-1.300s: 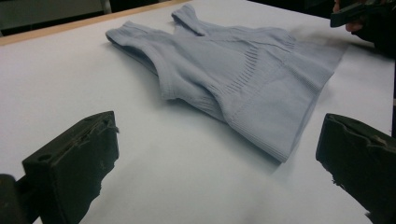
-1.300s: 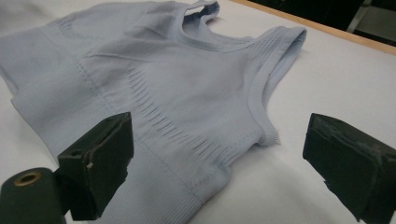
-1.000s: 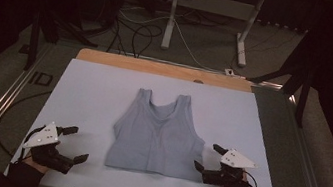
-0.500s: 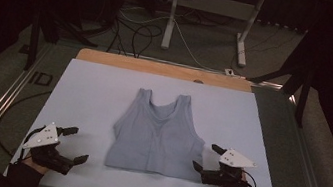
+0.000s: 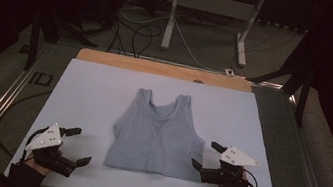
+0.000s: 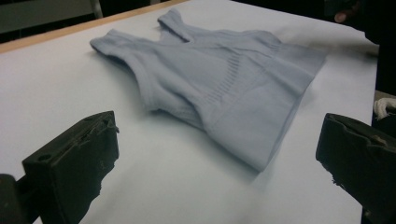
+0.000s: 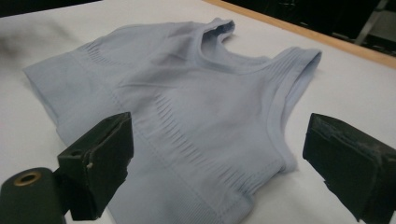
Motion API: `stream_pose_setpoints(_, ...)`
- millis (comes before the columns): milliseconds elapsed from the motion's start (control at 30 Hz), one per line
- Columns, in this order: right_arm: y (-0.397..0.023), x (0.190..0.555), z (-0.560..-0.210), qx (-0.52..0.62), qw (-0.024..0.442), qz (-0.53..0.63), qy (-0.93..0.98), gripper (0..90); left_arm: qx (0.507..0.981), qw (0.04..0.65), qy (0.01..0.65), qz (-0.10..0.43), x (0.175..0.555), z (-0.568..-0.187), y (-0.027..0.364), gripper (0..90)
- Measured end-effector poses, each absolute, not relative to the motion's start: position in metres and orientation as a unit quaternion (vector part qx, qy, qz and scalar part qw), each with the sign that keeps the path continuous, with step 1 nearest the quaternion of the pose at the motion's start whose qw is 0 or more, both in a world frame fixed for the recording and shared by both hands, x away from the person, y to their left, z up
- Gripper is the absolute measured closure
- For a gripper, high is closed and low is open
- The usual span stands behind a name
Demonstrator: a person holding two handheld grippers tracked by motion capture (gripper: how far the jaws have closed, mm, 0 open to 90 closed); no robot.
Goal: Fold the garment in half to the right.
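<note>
Left gripper [image 5: 75, 146] near bottom-left of white sheet-covered counter [image 5: 94, 92], jaws spread wide, nothing between them; barely shifted vs a sec ago, well apart from garment's left hem corner. In left gripper view, same gripper [image 6: 215, 154] looking across bare sheet at that near corner, no contact.

Centre: pale grey-blue ribbed knit crop tank top [image 5: 157, 135] lying flat, straps toward far edge, hem toward person, unmoved over the last sec, no folds made.

Right gripper [image 5: 206, 155] just beside right hem corner, edged a touch closer, jaws wide, empty. In right gripper view, gripper [image 7: 217, 163] over ribbed hem of top [image 7: 187, 116], fabric between jaws but not pinched.

Judgement: approach stage, prob. a fold; right side about ready to pinch, left needs more travel before grasping.
</note>
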State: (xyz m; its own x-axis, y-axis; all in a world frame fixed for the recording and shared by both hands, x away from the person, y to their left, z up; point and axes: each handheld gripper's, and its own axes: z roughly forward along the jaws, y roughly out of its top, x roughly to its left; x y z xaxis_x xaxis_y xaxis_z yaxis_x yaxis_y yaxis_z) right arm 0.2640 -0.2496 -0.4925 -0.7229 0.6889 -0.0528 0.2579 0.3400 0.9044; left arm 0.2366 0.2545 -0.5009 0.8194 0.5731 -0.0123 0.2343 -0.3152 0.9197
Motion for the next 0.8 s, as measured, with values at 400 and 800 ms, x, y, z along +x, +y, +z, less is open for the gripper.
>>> stream_pose_setpoints(400, -0.228, 0.281, -0.460, 0.276, 0.219, 0.485, 0.800, 8.9, 0.793, 0.533, 0.256, 0.148, 0.238, -0.487, 0.248, 0.3)
stream_pose_setpoints(800, -0.188, 0.311, -0.433, 0.237, 0.214, 0.503, 0.803, 8.9, 0.805, 0.530, 0.236, 0.125, 0.242, -0.477, 0.232, 0.3)
